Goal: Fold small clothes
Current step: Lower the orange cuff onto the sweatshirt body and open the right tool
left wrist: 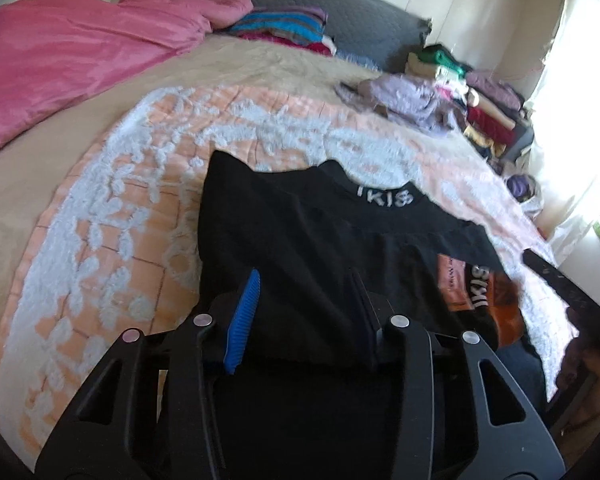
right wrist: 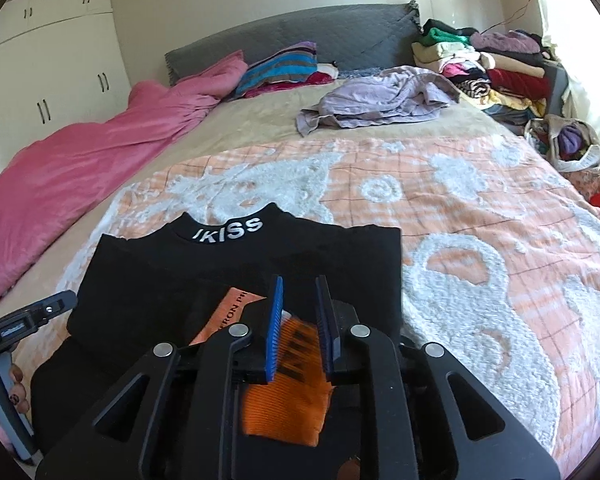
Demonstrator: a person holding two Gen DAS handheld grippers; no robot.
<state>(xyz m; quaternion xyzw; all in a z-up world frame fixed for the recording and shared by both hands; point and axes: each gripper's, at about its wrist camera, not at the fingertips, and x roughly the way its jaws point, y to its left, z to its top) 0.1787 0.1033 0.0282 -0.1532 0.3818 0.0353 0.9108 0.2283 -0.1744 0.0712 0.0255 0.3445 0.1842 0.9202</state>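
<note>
A black top (left wrist: 300, 248) lies spread on the peach and white blanket (left wrist: 112, 216) that covers the near part of the bed (right wrist: 260, 128). Its high collar points toward the headboard (right wrist: 300, 36) and carries white lettering (right wrist: 228, 230). An orange panel (right wrist: 284, 404) with dark print shows on the near part of the garment, on the side closer to the right tongs.

The left tongs (left wrist: 306, 312) hover over the black fabric with their blue ribbed pads well apart; nothing sits between them. The right tongs (right wrist: 300, 328) are also parted, though with a narrower gap, and they hang just above the orange panel without clamping it. In the right wrist view the left tool's handle (right wrist: 4, 360) shows at the frame's edge with a hand (right wrist: 4, 392) wrapped round it; in the left wrist view part of the right tool (left wrist: 568, 296) appears as a dark bar beside the garment.

Farther up the bed, a pink duvet (right wrist: 92, 148) is bunched along one side, striped folded textiles (right wrist: 280, 66) rest against the headboard, and a lilac garment (right wrist: 380, 100) lies crumpled on the beige sheet. A heap of folded clothes (right wrist: 492, 68) rises beside the bed near the window, with a white bag (right wrist: 572, 148) of fabric below it. Cream wardrobe doors (right wrist: 48, 80) line the far wall.
</note>
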